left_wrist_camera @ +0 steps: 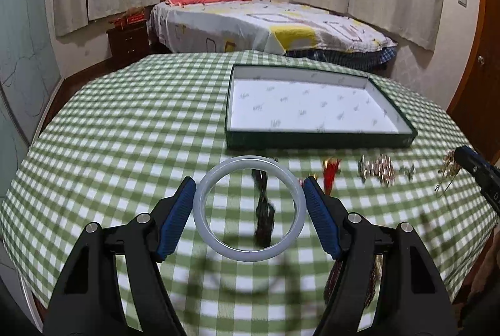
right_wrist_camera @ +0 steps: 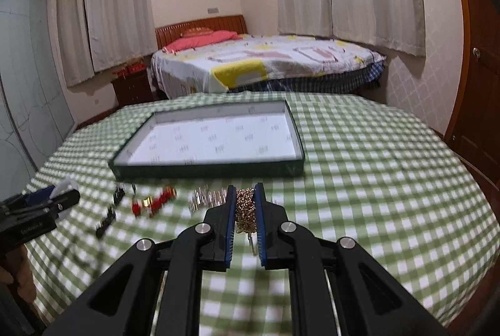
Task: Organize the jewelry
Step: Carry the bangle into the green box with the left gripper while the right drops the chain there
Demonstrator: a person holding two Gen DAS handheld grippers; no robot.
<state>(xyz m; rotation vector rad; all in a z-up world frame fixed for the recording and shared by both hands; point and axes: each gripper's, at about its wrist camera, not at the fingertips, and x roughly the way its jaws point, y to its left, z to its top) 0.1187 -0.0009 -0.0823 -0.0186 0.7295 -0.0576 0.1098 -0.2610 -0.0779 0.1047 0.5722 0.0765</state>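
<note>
A pale translucent bangle [left_wrist_camera: 200,205] is held flat above the green checked tablecloth, with my left gripper [left_wrist_camera: 249,180] shut on it, a blue pad on each side. My right gripper [right_wrist_camera: 245,189] is shut on a bunched gold chain [right_wrist_camera: 245,208], whose loose end hangs down between the pads. In the left wrist view the right gripper [left_wrist_camera: 478,170] comes in at the right edge with the gold chain [left_wrist_camera: 448,164]. A shallow green tray [left_wrist_camera: 318,140] with white printed lining sits beyond both grippers, also seen as the tray [right_wrist_camera: 206,170] from the right wrist; nothing lies in it.
Loose jewelry lies in a row in front of the tray: a black piece [right_wrist_camera: 107,217], a red and gold piece [right_wrist_camera: 156,201] and a silvery cluster [left_wrist_camera: 378,169]. A bed [left_wrist_camera: 265,23] stands beyond the table's far edge.
</note>
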